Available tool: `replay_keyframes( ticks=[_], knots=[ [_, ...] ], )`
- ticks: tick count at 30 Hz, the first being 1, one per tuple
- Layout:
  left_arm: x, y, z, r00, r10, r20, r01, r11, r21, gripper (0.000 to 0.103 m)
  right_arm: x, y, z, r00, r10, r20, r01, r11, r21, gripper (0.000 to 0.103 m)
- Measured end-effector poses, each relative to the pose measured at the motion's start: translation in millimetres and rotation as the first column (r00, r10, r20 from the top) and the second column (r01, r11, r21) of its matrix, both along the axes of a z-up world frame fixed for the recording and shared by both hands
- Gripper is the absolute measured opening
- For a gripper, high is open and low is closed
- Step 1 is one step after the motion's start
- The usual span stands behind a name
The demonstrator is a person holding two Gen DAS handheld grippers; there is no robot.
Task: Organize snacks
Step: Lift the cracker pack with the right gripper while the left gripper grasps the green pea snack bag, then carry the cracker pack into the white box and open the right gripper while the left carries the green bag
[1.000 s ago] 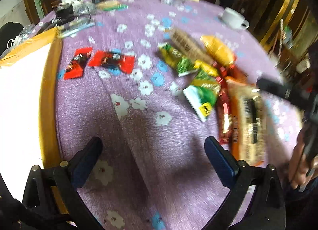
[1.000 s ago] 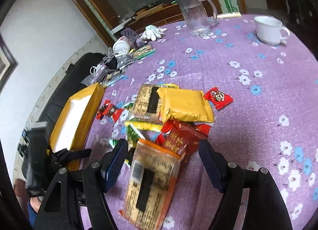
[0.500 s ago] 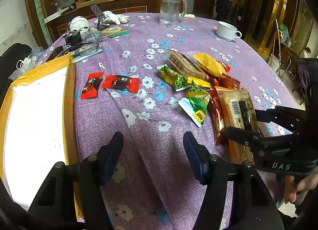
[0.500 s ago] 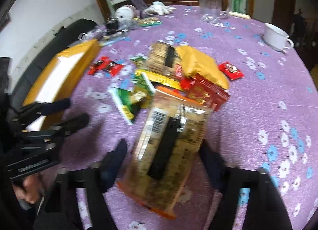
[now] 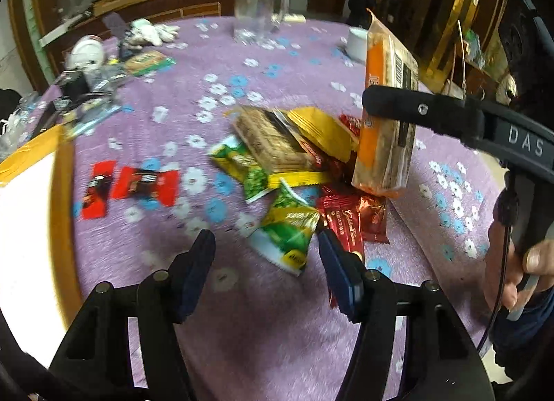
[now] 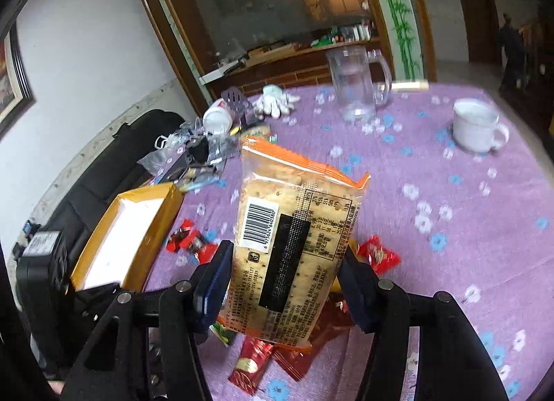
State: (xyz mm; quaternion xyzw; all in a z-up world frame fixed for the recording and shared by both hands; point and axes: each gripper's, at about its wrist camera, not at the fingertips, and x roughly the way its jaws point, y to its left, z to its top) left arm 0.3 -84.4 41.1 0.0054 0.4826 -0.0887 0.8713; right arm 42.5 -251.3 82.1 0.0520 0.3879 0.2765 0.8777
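Gripping a cracker pack (image 6: 294, 242), the right tongs (image 6: 284, 283) press its two long sides, and their jaws are closing on it a little more. The pack is clear of the desk (image 6: 450, 214), tilted with its orange top edge away from the camera and its barcode and black label facing the lens. In the left wrist view the same pack (image 5: 384, 145) hangs upright above the right end of the snack pile, one dark finger (image 5: 419, 110) of the right tongs lying across it, and a hand (image 5: 519, 273) holds the handle at the right edge.

The left tongs (image 5: 266, 276) stand half apart with nothing between the pads, low over the purple flowered cloth. Just ahead of them lies a green packet (image 5: 287, 231), and beside it dark red wrappers (image 5: 349, 221). Farther back a brown biscuit pack (image 5: 273, 141) rests against a yellow bag (image 5: 322, 131), with another green packet (image 5: 242, 169) at its near side. Two red candies (image 5: 131, 186) lie apart from the pile toward the left, near a yellow box (image 5: 65, 193) with a white inside.

At the far side of the desk stand a glass mug (image 6: 356, 86) and a white cup (image 6: 477, 127), well apart from the snacks. White gloves (image 6: 277, 103) and a heap of small clutter sit at the far left edge.
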Motion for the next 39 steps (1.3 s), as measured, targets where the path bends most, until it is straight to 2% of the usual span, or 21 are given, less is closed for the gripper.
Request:
replay_keyframes(
  ticks=[2, 6, 8, 9, 16, 19, 29, 39],
  knots=[
    [8.0, -5.1, -7.4, 1.000, -0.002, -0.014, 0.002, 1.000, 0.014, 0.061, 5.3, -6.2, -4.1, 0.999, -0.011, -0.033, 0.011, 1.000, 0.020, 0.060],
    [20.7, -5.0, -24.0, 0.999, 0.016, -0.046, -0.016, 1.000, -0.003, 0.043, 0.0, -5.2, -0.7, 1.000, 0.001, -0.018, 0.000, 0.999, 0.040, 0.060],
    [20.5, -5.0, -26.0, 0.999, 0.030, -0.022, -0.030, 0.999, -0.011, 0.040, -3.3, -2.6, 1.4, 1.000, 0.022, -0.011, -0.021, 0.998, 0.051, 0.060],
    [19.1, -6.0, -25.5, 0.999, 0.033, -0.018, -0.033, 0.999, -0.006, 0.035, -3.5, 0.3, 1.7, 1.000, 0.023, -0.009, -0.023, 0.998, 0.052, 0.060],
    [-7.7, 7.2, -18.0, 0.996, 0.087, 0.018, -0.085, 0.992, -0.096, 0.035, -13.3, 13.6, -1.2, 0.998, 0.054, 0.014, -0.055, 0.998, 0.027, 0.060],
    [-15.1, 13.3, -9.5, 0.993, 0.107, 0.046, -0.102, 0.989, -0.105, 0.035, -16.2, 17.1, -2.2, 0.997, 0.070, 0.029, -0.071, 0.997, 0.021, 0.060],
    [-33.1, 31.4, 9.3, 0.981, 0.157, 0.114, -0.147, 0.985, -0.093, 0.035, -27.7, 30.0, -2.2, 0.987, 0.139, 0.083, -0.140, 0.990, 0.010, 0.060],
    [-59.8, 70.5, 26.9, 0.935, 0.282, 0.216, -0.276, 0.960, -0.057, 0.035, -49.8, 50.9, -1.4, 0.949, 0.279, 0.146, -0.283, 0.959, 0.005, 0.060]
  ],
)
